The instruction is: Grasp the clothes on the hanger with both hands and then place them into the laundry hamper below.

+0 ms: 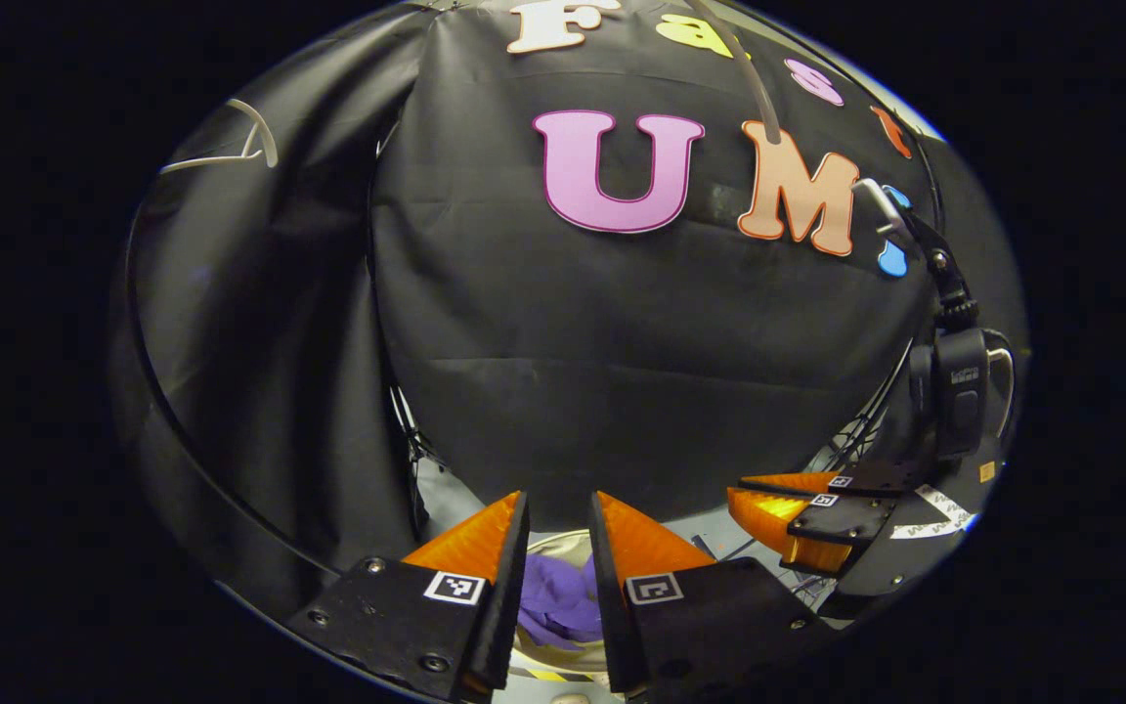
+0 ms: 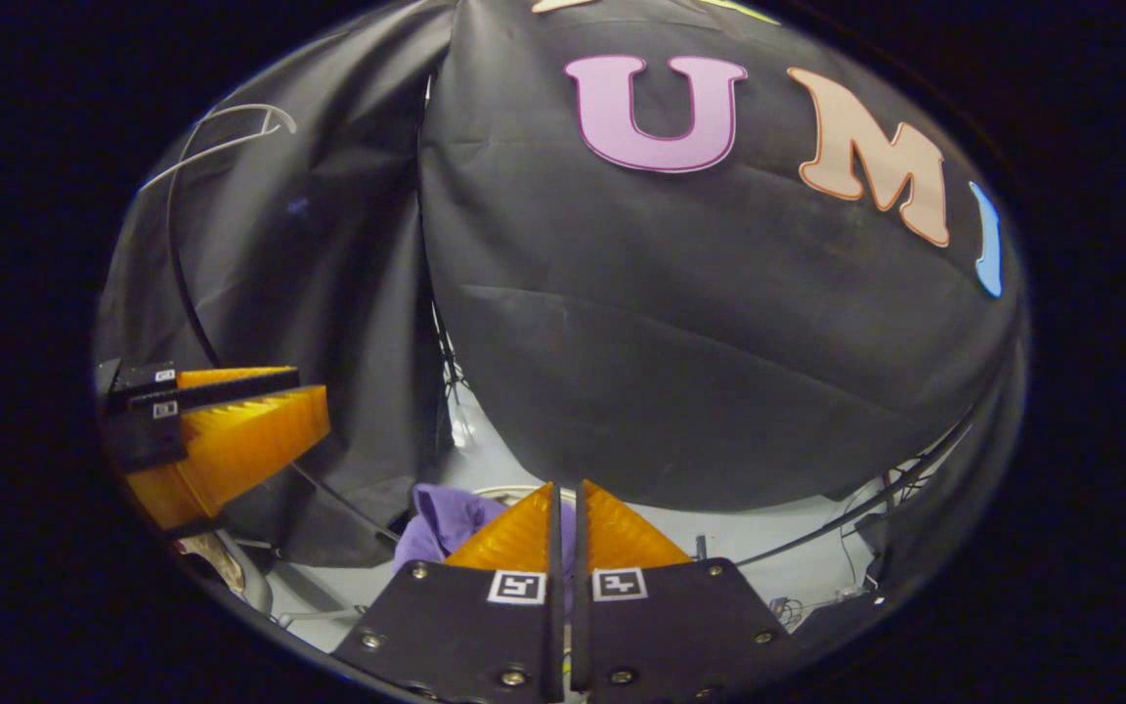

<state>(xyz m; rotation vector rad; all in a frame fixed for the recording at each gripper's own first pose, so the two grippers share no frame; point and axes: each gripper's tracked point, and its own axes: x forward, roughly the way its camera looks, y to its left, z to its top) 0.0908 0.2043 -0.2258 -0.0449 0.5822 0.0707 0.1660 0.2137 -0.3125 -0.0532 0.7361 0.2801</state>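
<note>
Two tongs are seen above a purple garment. In the left gripper view, the left tongs (image 1: 559, 508) are held apart with nothing between them, and the garment (image 1: 555, 598) lies below the gap inside a pale-rimmed hamper (image 1: 563, 540); the right tongs (image 1: 754, 504) are seen to the side. In the right gripper view, the right tongs (image 2: 568, 499) are nearly closed, empty, with the garment (image 2: 446, 523) just beyond and left of them. A pale floor (image 2: 778, 543) and black cloth wall (image 2: 700, 332) are seen behind. The hamper is largely hidden.
</note>
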